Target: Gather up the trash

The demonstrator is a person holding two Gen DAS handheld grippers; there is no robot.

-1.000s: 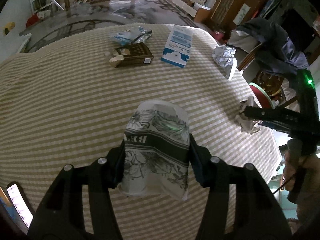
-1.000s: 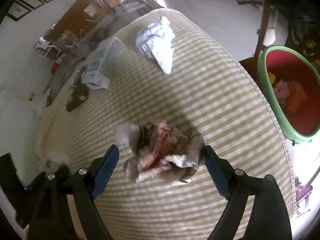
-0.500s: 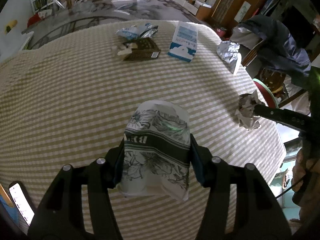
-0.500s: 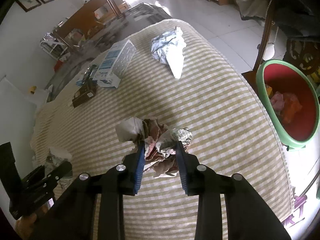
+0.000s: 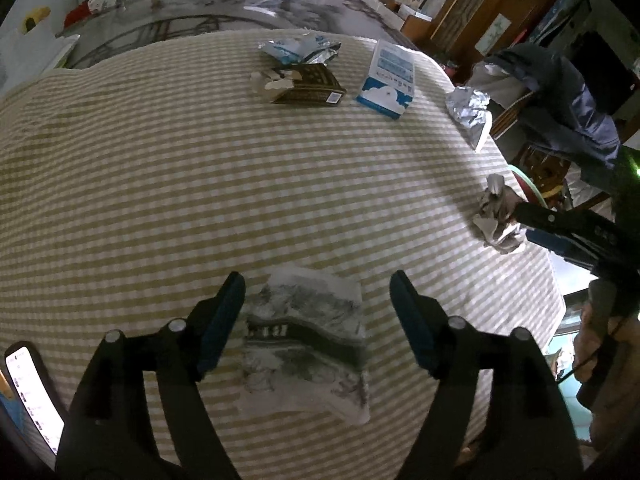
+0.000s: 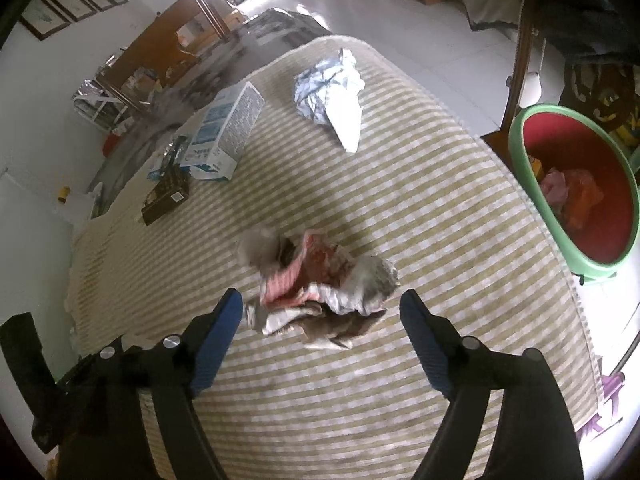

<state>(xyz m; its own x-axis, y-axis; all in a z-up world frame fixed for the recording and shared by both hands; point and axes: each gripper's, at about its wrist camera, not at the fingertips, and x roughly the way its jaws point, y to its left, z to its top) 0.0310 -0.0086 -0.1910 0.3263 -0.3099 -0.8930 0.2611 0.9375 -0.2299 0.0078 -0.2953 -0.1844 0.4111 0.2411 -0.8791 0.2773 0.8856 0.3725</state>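
Observation:
My left gripper [image 5: 318,292] is open, its jaws wide on either side of a crushed paper cup [image 5: 306,340] with a dark floral print that lies on the striped tablecloth [image 5: 160,184]. My right gripper [image 6: 322,308] is open too, its jaws apart around a crumpled paper wad [image 6: 320,288] with red print, which rests on the cloth near the table's right edge. The wad [image 5: 498,216] also shows in the left wrist view beside the right gripper's fingers [image 5: 560,228]. A green bin with a red inside [image 6: 580,196] stands below the table edge.
Farther back lie a blue-and-white carton [image 5: 388,80], a dark box [image 5: 306,86], a blue foil wrapper [image 5: 298,48] and a crumpled silver foil bag [image 5: 472,112]. A chair with dark clothing [image 5: 560,104] stands at the right. A phone [image 5: 32,396] shows at lower left.
Both grippers have opened. The left one has let go of the paper cup, which now lies on the cloth. The right one has released the crumpled wad it squeezed half a second ago.

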